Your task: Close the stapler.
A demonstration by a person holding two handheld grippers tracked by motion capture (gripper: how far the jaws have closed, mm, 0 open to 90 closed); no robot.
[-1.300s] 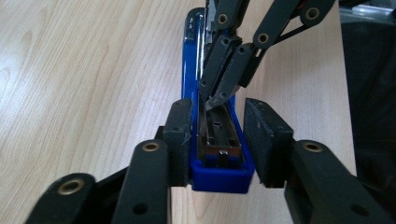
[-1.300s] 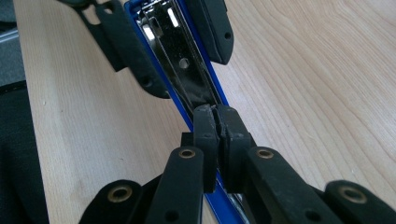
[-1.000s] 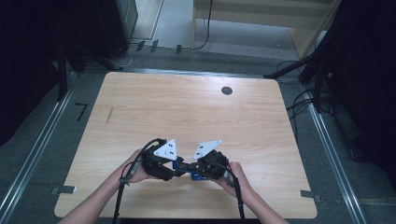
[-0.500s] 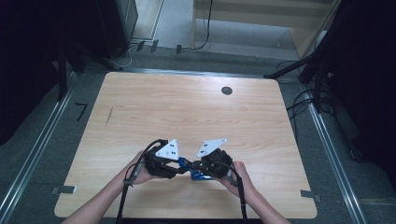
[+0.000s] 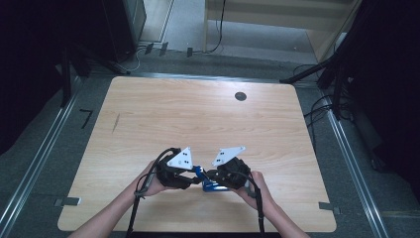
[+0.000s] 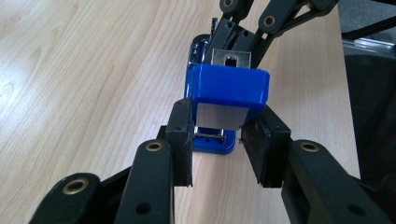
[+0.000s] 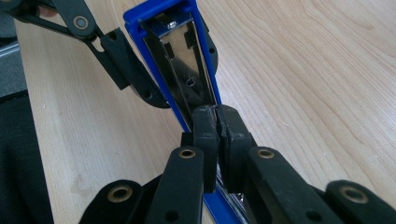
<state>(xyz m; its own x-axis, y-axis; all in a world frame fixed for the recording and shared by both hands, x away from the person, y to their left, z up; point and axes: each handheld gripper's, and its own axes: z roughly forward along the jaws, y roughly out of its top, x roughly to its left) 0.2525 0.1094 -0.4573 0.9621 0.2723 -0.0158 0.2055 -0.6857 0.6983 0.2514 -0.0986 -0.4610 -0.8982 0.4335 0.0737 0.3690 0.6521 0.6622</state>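
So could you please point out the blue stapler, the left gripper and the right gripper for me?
blue stapler [image 6: 231, 87], left gripper view, on its blue front cap.
left gripper [image 6: 217, 140], left gripper view, midway between its fingertips.
right gripper [image 7: 218, 122], right gripper view, midway between its closed fingertips.

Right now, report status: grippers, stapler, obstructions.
Left gripper closing around blue stapler head. Right gripper shut at its rear. Stapler hinged open on table. Nothing in the way.
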